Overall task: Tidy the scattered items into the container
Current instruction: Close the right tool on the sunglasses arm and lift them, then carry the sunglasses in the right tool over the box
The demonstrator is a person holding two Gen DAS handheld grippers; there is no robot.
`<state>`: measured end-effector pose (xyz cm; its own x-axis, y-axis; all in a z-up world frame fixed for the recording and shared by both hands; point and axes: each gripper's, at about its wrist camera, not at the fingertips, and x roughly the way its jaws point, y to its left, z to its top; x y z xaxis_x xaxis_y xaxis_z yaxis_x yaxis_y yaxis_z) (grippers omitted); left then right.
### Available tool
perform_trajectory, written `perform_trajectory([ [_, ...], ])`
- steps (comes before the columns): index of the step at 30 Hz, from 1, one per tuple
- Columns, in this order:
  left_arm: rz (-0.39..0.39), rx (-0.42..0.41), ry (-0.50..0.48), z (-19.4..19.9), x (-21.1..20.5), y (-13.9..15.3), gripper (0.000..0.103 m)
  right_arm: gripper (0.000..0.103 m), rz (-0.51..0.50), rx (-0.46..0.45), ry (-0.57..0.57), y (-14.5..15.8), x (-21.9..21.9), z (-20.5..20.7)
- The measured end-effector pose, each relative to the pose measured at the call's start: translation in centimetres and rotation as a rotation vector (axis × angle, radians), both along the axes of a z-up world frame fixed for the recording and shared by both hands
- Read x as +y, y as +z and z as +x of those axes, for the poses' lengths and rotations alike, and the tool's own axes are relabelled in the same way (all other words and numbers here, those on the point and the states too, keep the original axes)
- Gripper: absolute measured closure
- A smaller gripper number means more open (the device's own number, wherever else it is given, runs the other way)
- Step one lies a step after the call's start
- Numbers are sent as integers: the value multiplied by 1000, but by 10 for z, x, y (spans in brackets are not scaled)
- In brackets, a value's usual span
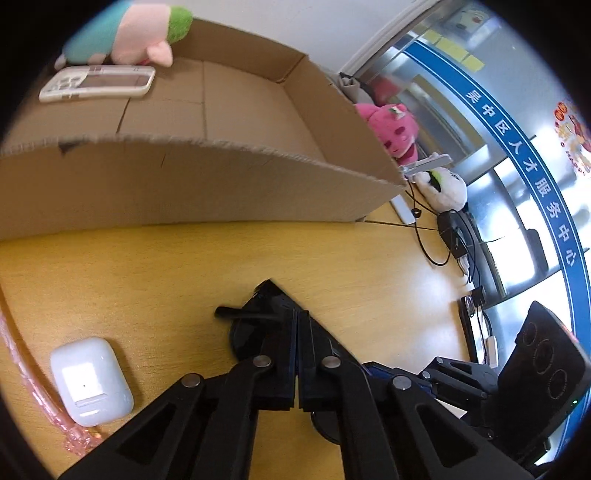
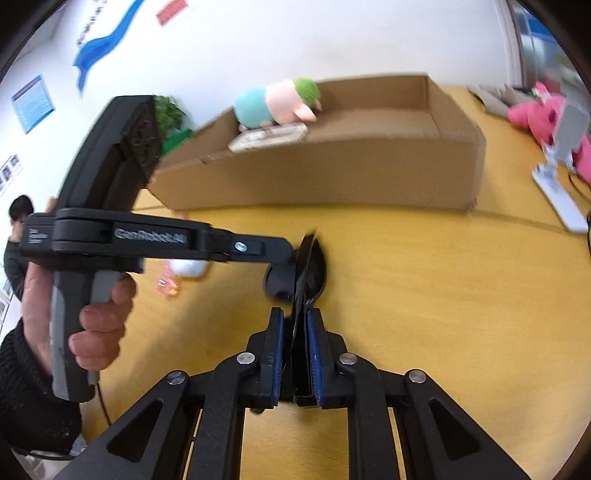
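Left side of the yellow table [image 1: 147, 280]: white earbud case [image 1: 90, 380] lies beside a pink strip [image 1: 33, 387], left of the left gripper [image 1: 297, 332] and apart from it. Left gripper fingers are pressed together on black sunglasses [image 1: 258, 314], which sit just above the table. Right wrist view: right gripper [image 2: 298, 332] is also clamped on the sunglasses [image 2: 310, 266], blue pads on either side of the frame; left gripper tip meets the same pair from the left. Behind them, the open cardboard box [image 1: 184, 188] holds a pig plush toy [image 1: 129, 33] and a phone in a clear case [image 1: 98, 83], both at its left end. Right of the box: pink plush [image 1: 391, 125] and white plush [image 1: 443, 188].
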<state>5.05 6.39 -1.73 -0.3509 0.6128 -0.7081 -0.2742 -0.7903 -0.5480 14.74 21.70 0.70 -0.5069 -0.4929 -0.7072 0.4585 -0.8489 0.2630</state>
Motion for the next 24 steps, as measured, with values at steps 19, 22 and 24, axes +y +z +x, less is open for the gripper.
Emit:
perform_trajectory([
  [19, -26, -70, 74, -2, -21, -24, 102, 89, 144, -96, 34, -19, -24, -29],
  [22, -22, -78, 79, -3, -23, -26, 102, 91, 111, -85, 5, -17, -18, -27],
  [24, -5, -85, 83, -4, -25, -28, 98, 92, 65, -83, -17, -15, -10, -25],
])
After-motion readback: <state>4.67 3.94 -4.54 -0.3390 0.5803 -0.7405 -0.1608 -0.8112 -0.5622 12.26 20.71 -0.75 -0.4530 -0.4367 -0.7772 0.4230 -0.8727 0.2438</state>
